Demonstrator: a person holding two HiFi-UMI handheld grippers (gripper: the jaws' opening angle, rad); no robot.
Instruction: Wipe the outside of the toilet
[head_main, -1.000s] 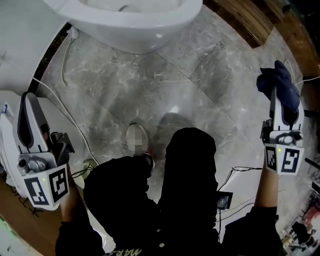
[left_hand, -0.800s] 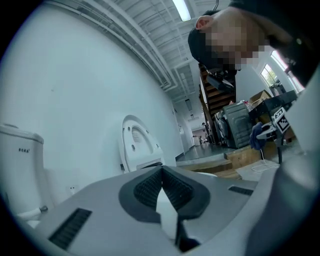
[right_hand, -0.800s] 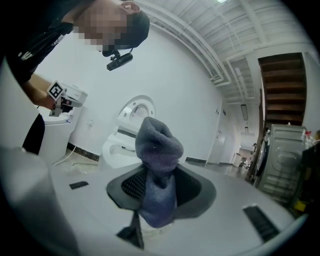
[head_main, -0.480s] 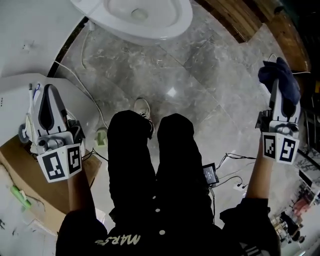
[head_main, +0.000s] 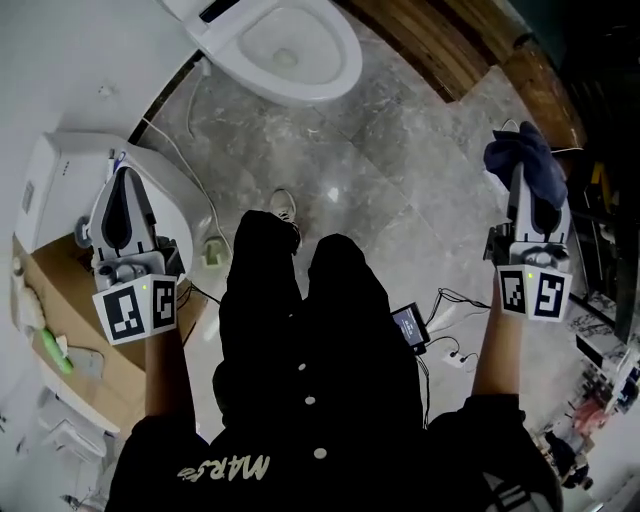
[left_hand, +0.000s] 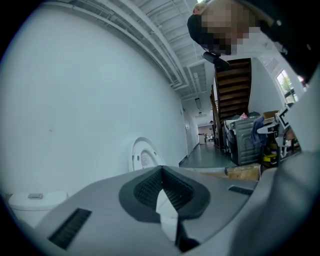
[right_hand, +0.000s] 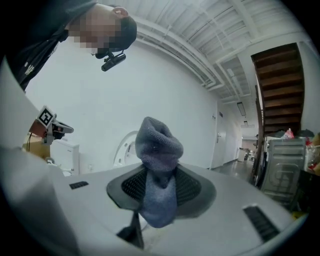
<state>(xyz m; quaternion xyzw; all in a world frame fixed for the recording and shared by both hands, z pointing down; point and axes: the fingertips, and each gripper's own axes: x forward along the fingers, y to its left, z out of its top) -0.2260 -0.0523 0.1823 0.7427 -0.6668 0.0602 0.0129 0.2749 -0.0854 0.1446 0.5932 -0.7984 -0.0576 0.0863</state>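
Since a second ago: toilet (head_main: 300, 90) has slid from the upper edge of the head view further into it, so the whole open bowl now shows. Both claws now lie further from it.

Entry 1, right claw (head_main: 519, 178): pinching a dark blue cloth (head_main: 536, 160). In the right gripper view the jaws are closed on the cloth (right_hand: 157, 165), which bunches above the pads and hangs below them. Marker cube (head_main: 532, 293) sits at the near end. The claw is at the right of the head view, over grey marble floor (head_main: 400, 170), well apart from the toilet.

Entry 2, left claw (head_main: 122, 182): pressed together, holding nothing. In the left gripper view the claw (left_hand: 162, 172) shows its dark pads meeting at the tips. Its own marker cube (head_main: 135, 310) is at the near end. The claw is at the left of the head view, over a white unit (head_main: 55, 180) and beside a cardboard box (head_main: 60, 300).

Entry 3, toilet: at the top of the head view, beyond both claws and touched by neither. Its raised lid shows against the white wall in the left gripper view (left_hand: 142, 157) and in the right gripper view (right_hand: 124, 147).

Entry 4, surroundings: the person's black trousers (head_main: 330, 330) fill the centre, with one shoe (head_main: 285, 207) at the front. Cables and a small screen device (head_main: 408, 325) lie on the floor by the right leg. Wooden steps (head_main: 440, 45) run along the upper right.
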